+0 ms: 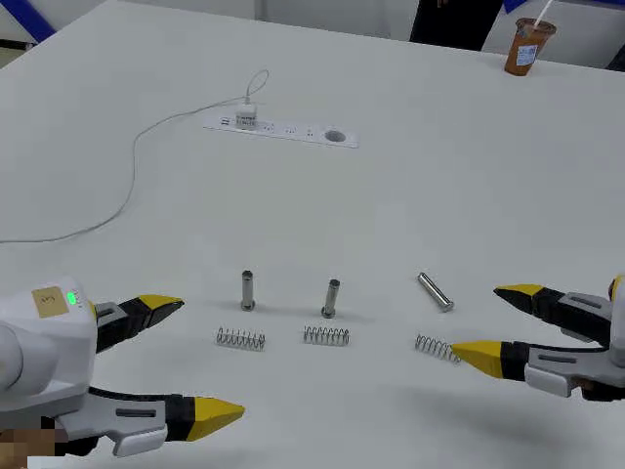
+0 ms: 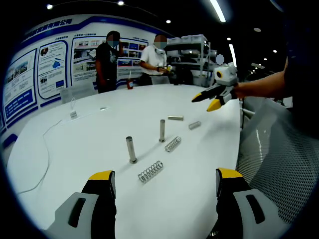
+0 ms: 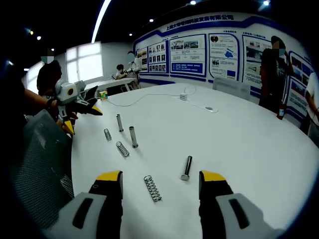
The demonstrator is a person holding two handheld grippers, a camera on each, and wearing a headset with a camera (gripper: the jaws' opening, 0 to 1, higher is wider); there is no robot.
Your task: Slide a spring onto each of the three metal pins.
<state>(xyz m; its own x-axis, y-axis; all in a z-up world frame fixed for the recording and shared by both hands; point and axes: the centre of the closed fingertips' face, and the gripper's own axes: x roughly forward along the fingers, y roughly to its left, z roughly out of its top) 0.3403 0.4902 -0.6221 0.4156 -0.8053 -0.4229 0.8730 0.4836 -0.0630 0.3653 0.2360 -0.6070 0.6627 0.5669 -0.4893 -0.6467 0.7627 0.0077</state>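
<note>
Your left hand-held gripper (image 1: 211, 357) hovers low over the near left of the white counter (image 1: 439, 195) with its jaws spread wide and nothing between them. Your right hand-held gripper (image 1: 475, 319) comes in from the right, and its jaws are also spread and hold nothing.

Between the two, three metal pins sit in a row across the counter. The left pin (image 1: 247, 290) and the middle pin (image 1: 332, 298) stand upright on their bases. The right pin (image 1: 436, 291) lies flat on its side, at an angle.

A spring lies on the counter just in front of each pin, and none is on a pin yet. The left spring (image 1: 240, 339) and the middle spring (image 1: 326, 336) lie roughly crosswise, each apart from its pin. The right spring (image 1: 437, 348) lies just beside the yellow tip of the nearer jaw of your right hand-held gripper. I cannot tell whether they touch. In the right gripper view this spring lies ahead of the open jaws, with the fallen pin beside it.

Farther back on the counter, well apart from the pins, is a white power strip (image 1: 283, 129) with a thin cable (image 1: 132, 161) trailing off to the left. A cup (image 1: 528, 44) with a straw stands at the far edge.
</note>
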